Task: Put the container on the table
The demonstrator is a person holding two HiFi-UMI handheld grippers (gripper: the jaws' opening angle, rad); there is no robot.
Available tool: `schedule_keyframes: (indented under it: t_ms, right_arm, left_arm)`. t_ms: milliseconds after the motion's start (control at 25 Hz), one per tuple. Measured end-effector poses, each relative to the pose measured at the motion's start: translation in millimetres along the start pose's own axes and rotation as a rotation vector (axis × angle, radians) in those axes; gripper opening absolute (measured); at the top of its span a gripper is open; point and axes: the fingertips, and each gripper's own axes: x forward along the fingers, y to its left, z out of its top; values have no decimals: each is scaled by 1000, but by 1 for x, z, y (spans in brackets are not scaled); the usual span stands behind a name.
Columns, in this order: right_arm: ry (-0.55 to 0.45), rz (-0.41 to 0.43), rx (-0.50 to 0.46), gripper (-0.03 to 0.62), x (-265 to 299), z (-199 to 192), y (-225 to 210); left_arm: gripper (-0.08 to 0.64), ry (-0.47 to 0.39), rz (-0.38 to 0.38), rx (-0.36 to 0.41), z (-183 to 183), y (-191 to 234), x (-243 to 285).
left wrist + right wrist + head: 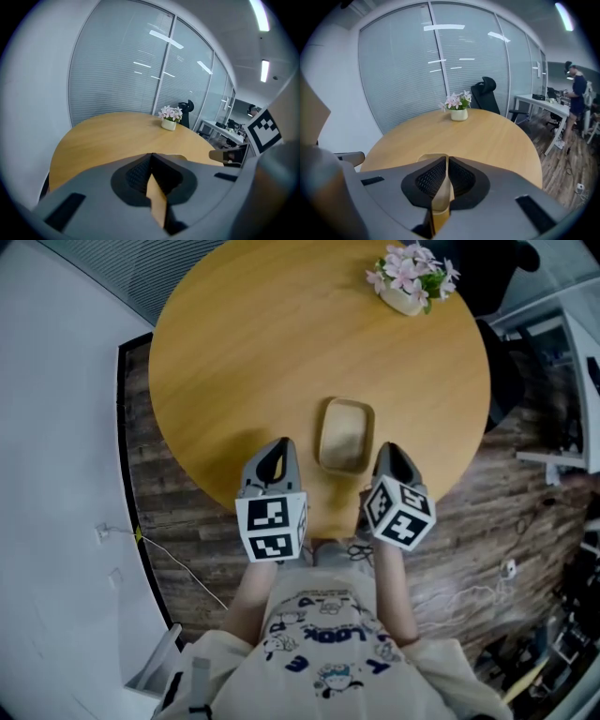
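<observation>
Resting flat on the round wooden table (262, 334), near its front edge, the tan container (345, 435) sits upright with its open top facing up, between the two grippers.

Left gripper (277, 446): jaws pressed together at the tips, nothing between them. Its own view shows only tabletop through the wedge-shaped slit lower down. It is just beside the container's left wall, and contact is not evident.

Right gripper (386, 450): jaws pressed together too. A thin pale sliver shows in the slit. It reads as container wall or table seen beyond rather than something pinched, though this is not certain. The container rim appears just ahead and left of the tips in the right gripper view. In the head view the tips lie just beside the right wall. Whether they touch it cannot be settled.

A pot of pink flowers (411, 282) stands at the far side of the table, well apart.

Progress, as judged: the container is on the table and level, with neither gripper clearly holding it, so the placing looks complete. What is left, if anything, is drawing both grippers clear without nudging it toward the near edge.
</observation>
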Motion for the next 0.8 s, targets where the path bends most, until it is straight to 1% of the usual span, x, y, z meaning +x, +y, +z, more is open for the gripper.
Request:
schedule_keyframes:
  t_ms: [360,560,800]
  right_arm:
    - [-154,75,-12,14,-30,61,18]
    - [-240,108,-35,12,-49,93,27]
    - [-323,139,-55,12,-68,119,33]
  left_arm:
    - [3,-136,-21,33,60,-16,-19]
    - [3,-210,-10,43,91,-15,-35]
    - [3,-284,7,54,119,-14,-54]
